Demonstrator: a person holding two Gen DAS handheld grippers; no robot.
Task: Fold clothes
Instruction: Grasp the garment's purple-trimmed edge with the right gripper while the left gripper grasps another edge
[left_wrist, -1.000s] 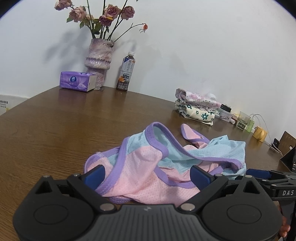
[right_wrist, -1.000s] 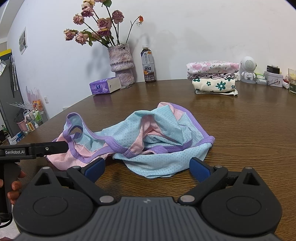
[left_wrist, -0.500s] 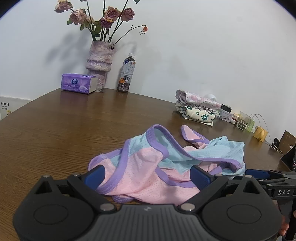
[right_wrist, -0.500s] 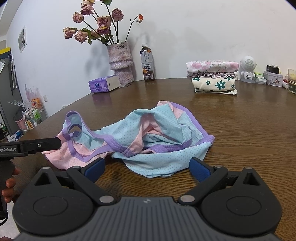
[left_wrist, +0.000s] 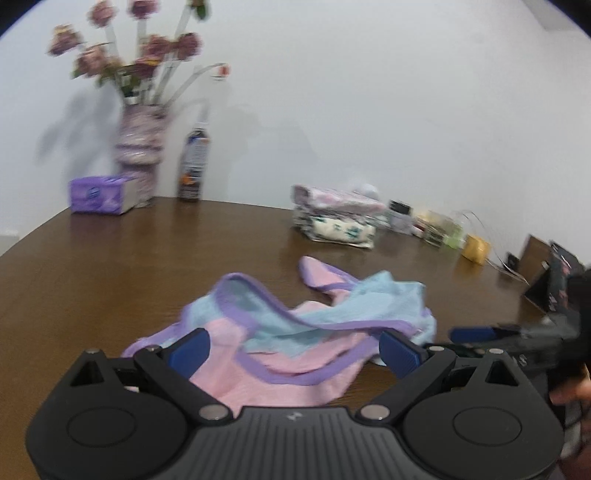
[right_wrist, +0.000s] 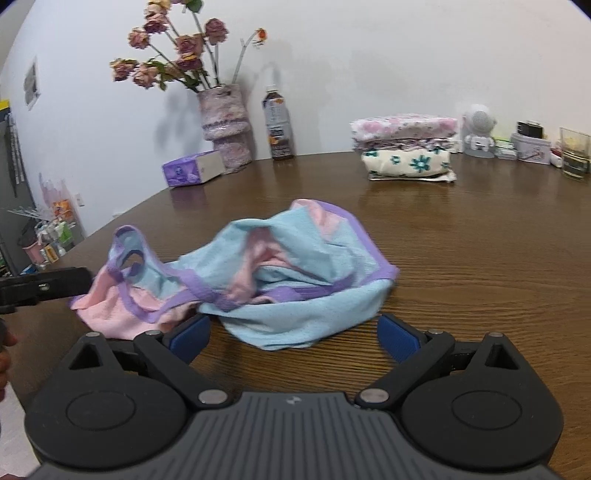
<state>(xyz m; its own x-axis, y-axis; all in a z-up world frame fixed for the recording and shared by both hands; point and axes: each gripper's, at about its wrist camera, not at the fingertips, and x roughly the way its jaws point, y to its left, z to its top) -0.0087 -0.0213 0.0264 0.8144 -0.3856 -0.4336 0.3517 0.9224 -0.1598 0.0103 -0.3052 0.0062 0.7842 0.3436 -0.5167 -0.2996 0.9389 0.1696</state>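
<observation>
Both views have shifted since a moment ago, the left one now blurred and looking higher. Crumpled, the pink, blue and purple garment (right_wrist: 243, 273) lies on the brown desk (right_wrist: 480, 236). Left tongs (left_wrist: 291, 349) gape wide over its pink part, gripping nothing; right tongs (right_wrist: 293, 334) gape wide at its blue hem, empty.

Garment (right_wrist: 280, 280) pink and pale blue, purple trim; surface (right_wrist: 480, 258) brown woodgrain; far folded stack (right_wrist: 406, 151) floral
</observation>
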